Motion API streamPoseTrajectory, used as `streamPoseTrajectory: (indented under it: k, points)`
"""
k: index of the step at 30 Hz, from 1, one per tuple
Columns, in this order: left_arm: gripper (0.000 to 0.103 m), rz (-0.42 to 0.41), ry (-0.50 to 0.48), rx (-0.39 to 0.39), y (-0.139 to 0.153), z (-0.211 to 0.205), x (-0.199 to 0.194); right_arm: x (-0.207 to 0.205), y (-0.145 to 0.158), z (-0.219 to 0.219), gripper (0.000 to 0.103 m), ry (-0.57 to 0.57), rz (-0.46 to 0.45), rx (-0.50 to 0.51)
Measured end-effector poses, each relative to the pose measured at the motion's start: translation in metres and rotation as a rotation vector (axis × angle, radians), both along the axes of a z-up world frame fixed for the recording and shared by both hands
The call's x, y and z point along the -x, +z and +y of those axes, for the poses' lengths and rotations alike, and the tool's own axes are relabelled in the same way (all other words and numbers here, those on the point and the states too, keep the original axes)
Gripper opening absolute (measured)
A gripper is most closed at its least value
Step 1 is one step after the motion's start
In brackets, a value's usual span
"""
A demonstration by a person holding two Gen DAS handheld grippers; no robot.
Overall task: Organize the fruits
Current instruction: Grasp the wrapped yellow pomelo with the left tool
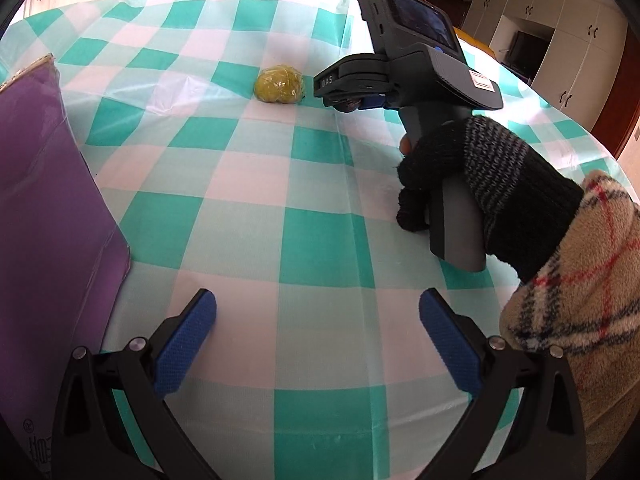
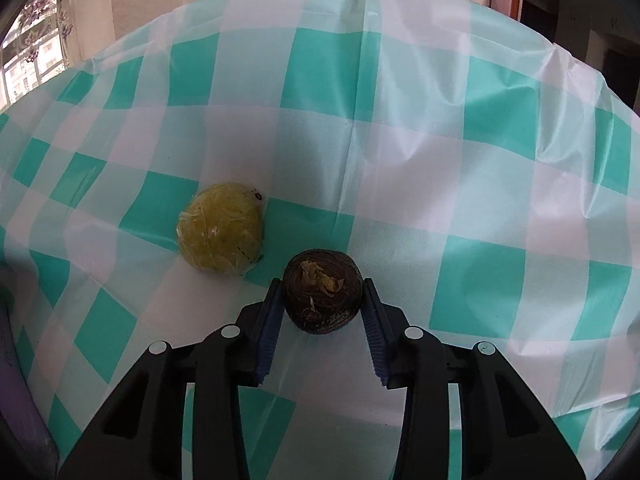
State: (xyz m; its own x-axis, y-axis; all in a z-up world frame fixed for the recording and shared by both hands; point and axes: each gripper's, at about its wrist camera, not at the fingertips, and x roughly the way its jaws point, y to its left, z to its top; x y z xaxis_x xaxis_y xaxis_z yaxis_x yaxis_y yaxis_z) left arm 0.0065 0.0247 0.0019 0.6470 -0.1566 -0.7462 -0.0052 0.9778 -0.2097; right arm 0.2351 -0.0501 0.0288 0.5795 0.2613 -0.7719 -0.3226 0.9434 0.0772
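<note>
Lower centre, the right gripper [image 2: 323,300] pinches a firm dark fruit [image 2: 323,298] by its sides; the left gripper [image 1: 318,344] is spread.

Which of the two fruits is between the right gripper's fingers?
The dark brown round fruit, sitting between the right gripper pads. The yellow-green wrapped fruit lies free on the tablecloth, to its left.

Take the wrapped fruit [image 2: 221,232] as your landmark on the tablecloth [image 2: 400,160]. The dark fruit [image 2: 323,296] lies just right of it, nearer you, between your right gripper [image 2: 323,304] fingers, perhaps touching. The box [image 1: 44,208] stands well left.
</note>
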Motion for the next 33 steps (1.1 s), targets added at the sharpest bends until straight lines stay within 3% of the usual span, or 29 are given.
streamPoseTrajectory:
  k: [3, 8, 10, 13, 17, 23, 29, 33]
  points:
    - [0.101, 0.004, -0.001, -0.008, 0.0, -0.001, 0.0, 0.029, -0.001, -0.037, 0.039, -0.045, 0.034, -0.077]
    - [0.101, 0.024, 0.057, 0.048, 0.003, 0.002, -0.002, 0.077, -0.003, -0.091, 0.039, -0.117, 0.06, -0.147]
    - [0.101, 0.043, 0.061, 0.077, 0.007, 0.001, -0.017, 0.091, 0.001, -0.104, 0.039, -0.148, 0.031, -0.119]
    - [0.101, -0.009, 0.122, 0.05, 0.022, 0.001, -0.052, 0.102, 0.003, -0.126, 0.039, -0.215, 0.032, -0.165]
    - [0.101, -0.009, 0.221, -0.04, 0.029, 0.004, -0.125, 0.103, 0.003, -0.116, 0.039, -0.232, 0.021, -0.219]
    - [0.093, 0.077, 0.337, -0.052, 0.018, 0.024, -0.217, 0.093, -0.003, -0.124, 0.039, -0.24, 0.072, -0.321]
    - [0.092, 0.077, 0.323, -0.222, 0.012, 0.015, -0.26, 0.094, -0.002, -0.121, 0.039, -0.202, 0.071, -0.342]
    - [0.091, 0.092, 0.327, -0.211, 0.006, 0.02, -0.273, 0.095, 0.0, -0.119, 0.039, -0.189, 0.073, -0.342]
